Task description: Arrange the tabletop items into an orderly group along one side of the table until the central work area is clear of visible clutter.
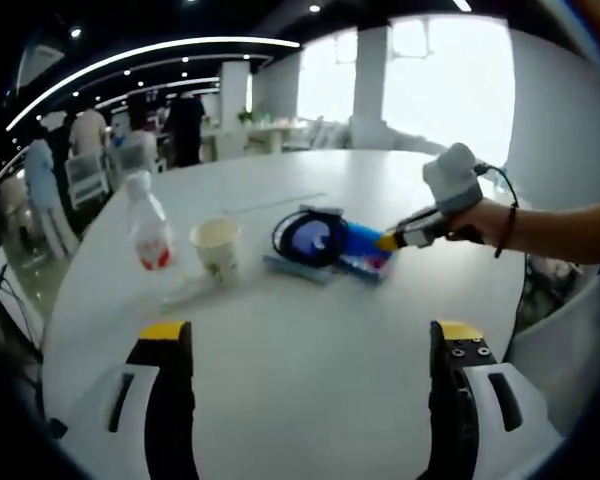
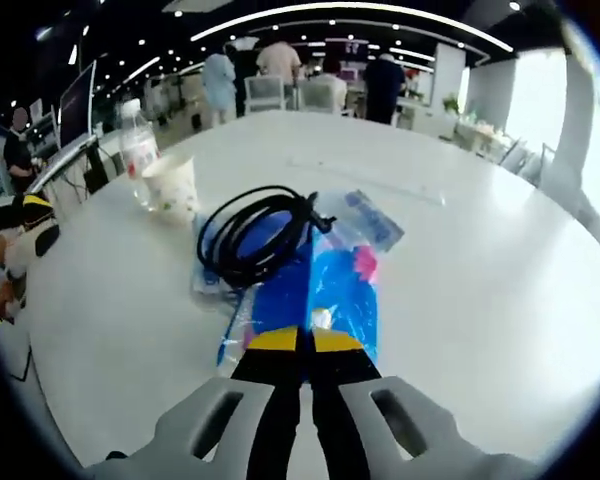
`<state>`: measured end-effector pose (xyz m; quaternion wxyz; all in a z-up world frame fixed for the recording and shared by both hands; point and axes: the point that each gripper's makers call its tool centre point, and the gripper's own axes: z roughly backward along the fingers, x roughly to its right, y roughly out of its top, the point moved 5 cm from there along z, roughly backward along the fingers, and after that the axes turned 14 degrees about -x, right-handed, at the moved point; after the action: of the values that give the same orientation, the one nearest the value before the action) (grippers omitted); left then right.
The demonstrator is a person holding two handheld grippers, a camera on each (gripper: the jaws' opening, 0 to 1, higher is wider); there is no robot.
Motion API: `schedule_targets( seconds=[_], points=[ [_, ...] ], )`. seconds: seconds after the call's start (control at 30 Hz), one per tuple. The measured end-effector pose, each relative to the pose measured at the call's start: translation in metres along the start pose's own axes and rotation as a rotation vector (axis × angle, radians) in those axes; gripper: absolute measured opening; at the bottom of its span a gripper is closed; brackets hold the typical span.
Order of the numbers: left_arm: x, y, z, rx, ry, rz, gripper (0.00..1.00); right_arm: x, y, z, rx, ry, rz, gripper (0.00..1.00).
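White tabletop (image 1: 310, 380) carried everything, and the paper cup (image 1: 217, 248) serves as the landmark. In the left gripper view, a clear plastic bottle (image 1: 148, 225) with a red label stood upright just left of the cup. A crumpled clear wrapper (image 1: 185, 292) lay in front of the cup. Right of the cup lay a coiled black cable (image 1: 305, 238) atop a blue packet (image 1: 360, 250). Further right, the right gripper (image 1: 388, 241) reached in, held by a person's hand (image 1: 480, 215), its yellow tips at the packet's edge. The left gripper (image 1: 310, 335) hung nearer the camera than the cup, jaws spread wide, holding nothing.

In the right gripper view, the bottle (image 2: 138, 150) and cup (image 2: 170, 187) sat left of the cable (image 2: 255, 235); the right gripper (image 2: 302, 340) had its jaws pressed together at the packet's (image 2: 330, 290) near edge, though whether it truly pinched the packet I cannot tell.
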<state>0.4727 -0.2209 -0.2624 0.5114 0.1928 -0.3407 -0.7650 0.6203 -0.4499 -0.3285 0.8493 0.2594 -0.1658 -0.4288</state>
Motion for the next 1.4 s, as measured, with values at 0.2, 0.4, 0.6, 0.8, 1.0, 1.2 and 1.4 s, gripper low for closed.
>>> schedule_targets(
  seconds=[0.2, 0.4, 0.6, 0.8, 1.0, 1.2, 1.4],
  points=[
    [0.001, 0.0, 0.0, 0.001, -0.001, -0.005, 0.95, 0.007, 0.005, 0.015, 0.036, -0.064, 0.034, 0.01],
    [0.002, 0.0, -0.001, -0.006, -0.005, -0.016, 0.94, 0.018, 0.01, 0.03, 0.03, -0.167, 0.129, 0.01],
    [0.001, 0.0, -0.001, -0.01, 0.004, -0.035, 0.93, 0.016, 0.022, 0.046, 0.093, -0.166, 0.124, 0.01],
    [0.004, 0.001, -0.002, -0.013, -0.004, -0.049, 0.91, 0.018, 0.041, 0.067, 0.158, -0.195, 0.154, 0.01],
    [0.006, 0.001, -0.002, -0.015, -0.013, -0.059, 0.89, 0.019, 0.039, 0.07, 0.15, -0.169, 0.129, 0.01],
    [0.008, 0.0, -0.004, -0.022, -0.031, -0.059, 0.86, 0.009, 0.039, 0.081, 0.179, -0.127, 0.133, 0.01],
    [0.01, -0.001, -0.005, -0.026, -0.042, -0.062, 0.84, -0.012, 0.044, 0.092, 0.227, -0.048, 0.165, 0.01]
  ],
)
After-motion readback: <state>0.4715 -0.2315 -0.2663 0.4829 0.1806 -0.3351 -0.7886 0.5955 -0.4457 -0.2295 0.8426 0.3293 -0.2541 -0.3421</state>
